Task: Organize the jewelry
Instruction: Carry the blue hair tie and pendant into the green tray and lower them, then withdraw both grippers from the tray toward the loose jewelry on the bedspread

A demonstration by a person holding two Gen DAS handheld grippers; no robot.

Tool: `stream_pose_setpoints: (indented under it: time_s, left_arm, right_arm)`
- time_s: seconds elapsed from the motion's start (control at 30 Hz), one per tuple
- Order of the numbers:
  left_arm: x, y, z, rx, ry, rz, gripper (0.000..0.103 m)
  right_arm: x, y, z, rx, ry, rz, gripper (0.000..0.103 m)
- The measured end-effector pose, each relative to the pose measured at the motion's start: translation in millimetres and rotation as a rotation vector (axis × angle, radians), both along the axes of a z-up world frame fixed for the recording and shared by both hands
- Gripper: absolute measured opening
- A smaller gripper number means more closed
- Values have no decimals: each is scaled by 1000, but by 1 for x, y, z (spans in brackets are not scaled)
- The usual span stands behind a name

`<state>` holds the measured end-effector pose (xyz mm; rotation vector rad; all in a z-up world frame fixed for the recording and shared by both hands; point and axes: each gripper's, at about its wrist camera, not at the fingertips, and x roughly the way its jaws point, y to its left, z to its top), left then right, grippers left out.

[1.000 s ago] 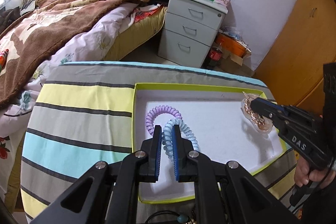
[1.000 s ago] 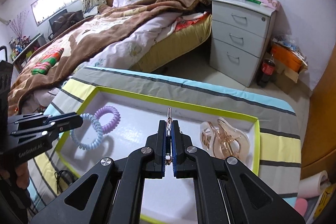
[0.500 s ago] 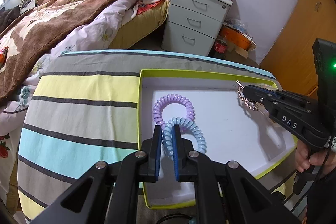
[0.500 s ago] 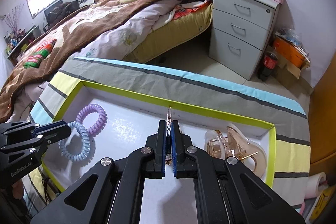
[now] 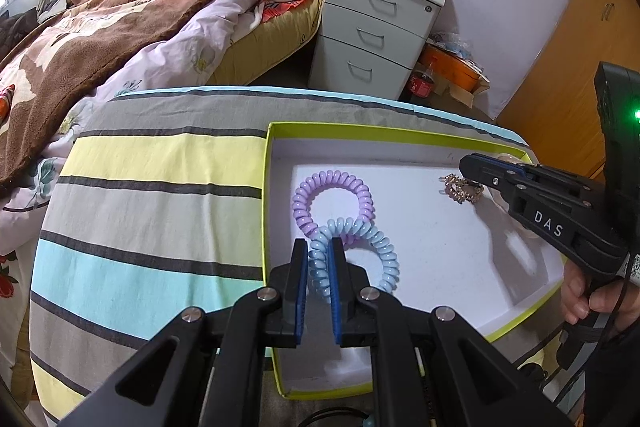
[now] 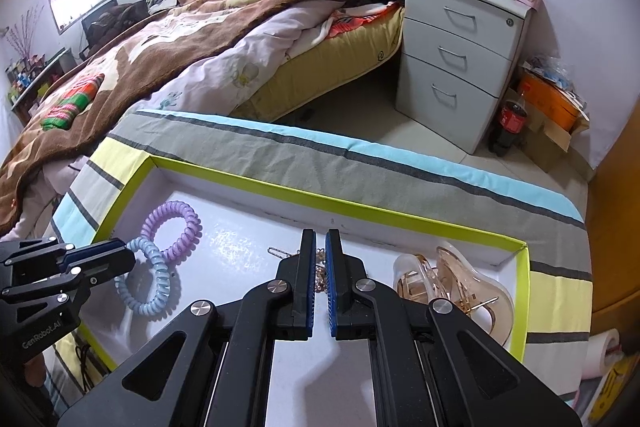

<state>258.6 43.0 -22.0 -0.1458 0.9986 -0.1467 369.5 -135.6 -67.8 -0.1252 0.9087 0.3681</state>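
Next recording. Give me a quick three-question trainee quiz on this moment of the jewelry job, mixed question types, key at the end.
1. True or false: in the tray, the blue coil hair tie overlaps the purple coil hair tie.
2. Fill in: in the right wrist view, the hair claw lies to the ___ of the right gripper.
3. Which thing sits between the fingers of the left gripper? A) hair claw B) blue coil hair tie C) purple coil hair tie

Key: 1 true; 2 right; 3 B.
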Motion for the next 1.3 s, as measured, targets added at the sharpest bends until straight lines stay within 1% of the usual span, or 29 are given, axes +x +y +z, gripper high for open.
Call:
stream_pose_setpoints:
  time_s: [0.07,0.17,0.2,0.33,0.67,0.7,0.73,0.87,0.93,1.17,1.27,1.3]
  left_arm:
    - [0,0,0,-1,0,1,11]
    - [0,-1,1,4,2,-3,13]
    - [0,-2,0,5,3,-5,14]
    - [0,-4,0,1,2,-15,21]
    - [-9,-7,8,9,-13,-19,31]
    - [-11,-7,10,15,-17,-14,35]
    - [-13,-6,12,17,-22,-10,37]
    - [-22,0,20,3,-38,2,38]
    - [-28,2,25,7,-45,7,40]
    - [-50,5,38,4,-75,1,42]
    - [-60,6,43,-2,-85,-2,43]
    - [-64,7,44,-3,-88,-2,43]
  right_arm:
    - [1,-1,1,7,1,-3,4]
    - [0,-2,2,18,4,-9,8]
    - [0,-2,2,21,2,-7,10]
    - [-4,-2,4,19,-1,-5,11]
    - [-20,-8,16,39,-30,-12,14]
    - [-23,-9,19,43,-33,-13,14]
    - [-25,-9,20,46,-38,-14,14]
    - [-38,-12,28,58,-53,-17,14]
    - [-44,-12,31,62,-59,-17,14]
    - [-69,-17,41,75,-81,-21,15]
    - [-83,-20,47,84,-96,-22,18]
    - [-87,-22,48,89,-99,-22,21]
